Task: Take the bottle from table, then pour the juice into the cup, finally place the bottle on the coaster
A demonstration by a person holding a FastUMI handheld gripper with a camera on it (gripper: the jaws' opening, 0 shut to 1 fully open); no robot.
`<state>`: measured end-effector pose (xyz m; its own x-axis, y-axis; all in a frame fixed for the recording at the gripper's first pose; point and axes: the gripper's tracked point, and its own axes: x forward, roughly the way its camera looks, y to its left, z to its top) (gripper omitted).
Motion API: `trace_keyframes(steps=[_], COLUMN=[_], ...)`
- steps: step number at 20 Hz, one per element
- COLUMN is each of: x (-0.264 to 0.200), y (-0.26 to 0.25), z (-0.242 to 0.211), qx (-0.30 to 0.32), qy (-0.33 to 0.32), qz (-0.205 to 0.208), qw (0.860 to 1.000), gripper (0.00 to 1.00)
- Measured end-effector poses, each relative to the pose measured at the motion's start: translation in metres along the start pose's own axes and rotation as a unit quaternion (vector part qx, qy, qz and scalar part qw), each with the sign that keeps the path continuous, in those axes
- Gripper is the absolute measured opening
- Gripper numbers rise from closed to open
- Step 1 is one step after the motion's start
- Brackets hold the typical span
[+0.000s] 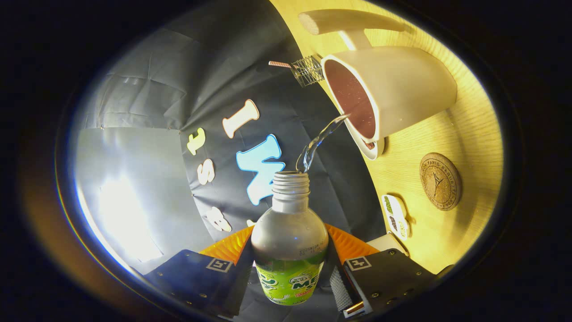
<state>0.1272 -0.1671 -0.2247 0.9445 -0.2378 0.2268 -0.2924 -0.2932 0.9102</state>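
A: Any text legible?
B: Nothing clean. The bottle (289, 241) is clamped between both fingers of the gripper (289, 264). Its green label lettering is cut off, and the dark print code above the label is too tiny.
A: Coaster?
B: The coaster (440, 181) has a ring of letters around a tower emblem, unreadable. There's a square marker tag (219, 264) on each finger, no words.

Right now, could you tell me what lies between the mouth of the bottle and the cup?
In the gripper view, a clear stream of liquid arcs from the bottle, clamped in the gripper, to the rim of the cup; nothing else lies between.
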Motion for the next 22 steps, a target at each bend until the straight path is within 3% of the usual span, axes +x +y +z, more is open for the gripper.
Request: trace_keyframes(steps=[22], x=[0.004], y=[0.024], z=[0.019], qx=[0.089], qy=[-0.054], qz=[0.029], qw=[0.994], gripper=[0.77])
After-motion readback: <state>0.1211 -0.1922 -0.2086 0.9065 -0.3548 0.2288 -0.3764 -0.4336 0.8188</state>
